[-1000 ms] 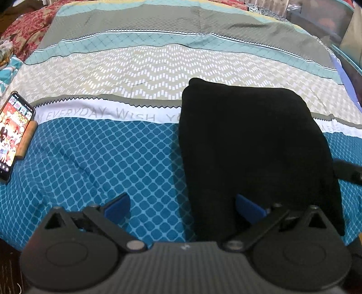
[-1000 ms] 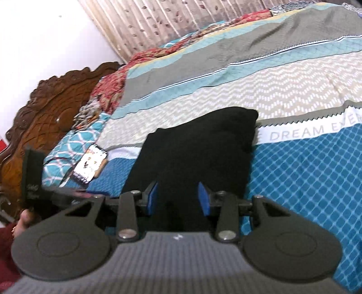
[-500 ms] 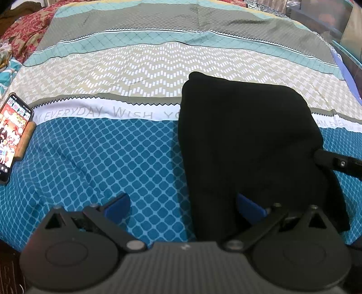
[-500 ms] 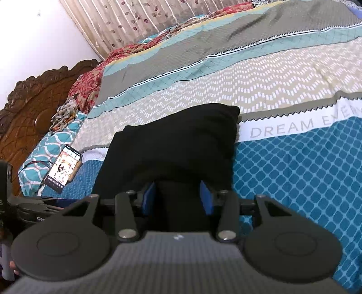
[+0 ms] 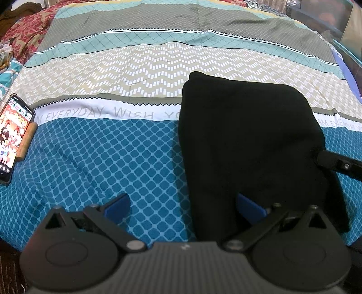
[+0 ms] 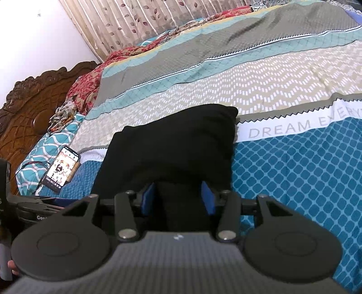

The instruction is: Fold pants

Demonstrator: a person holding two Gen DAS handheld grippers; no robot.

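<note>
Folded black pants (image 5: 246, 135) lie on the patterned bedspread (image 5: 113, 158), right of the middle in the left wrist view. My left gripper (image 5: 183, 204) hangs open and wide over their near left edge, gripping nothing. One finger (image 5: 337, 162) of the right gripper reaches in at the pants' right edge. In the right wrist view the pants (image 6: 176, 140) lie straight ahead. The right gripper (image 6: 178, 197) has its jaws opening, with a fold of the black cloth standing between the blue pads (image 6: 148, 199).
A phone (image 5: 13, 135) with a lit screen lies at the bed's left side, also seen as the phone (image 6: 61, 169) from the right. A carved wooden headboard (image 6: 27, 113), red floral bedding (image 6: 90, 90) and a curtain (image 6: 135, 20) lie beyond.
The right gripper's jaws have widened around the black cloth, and its finger has come further into the left view at the pants' right edge. The left gripper has stayed put.
</note>
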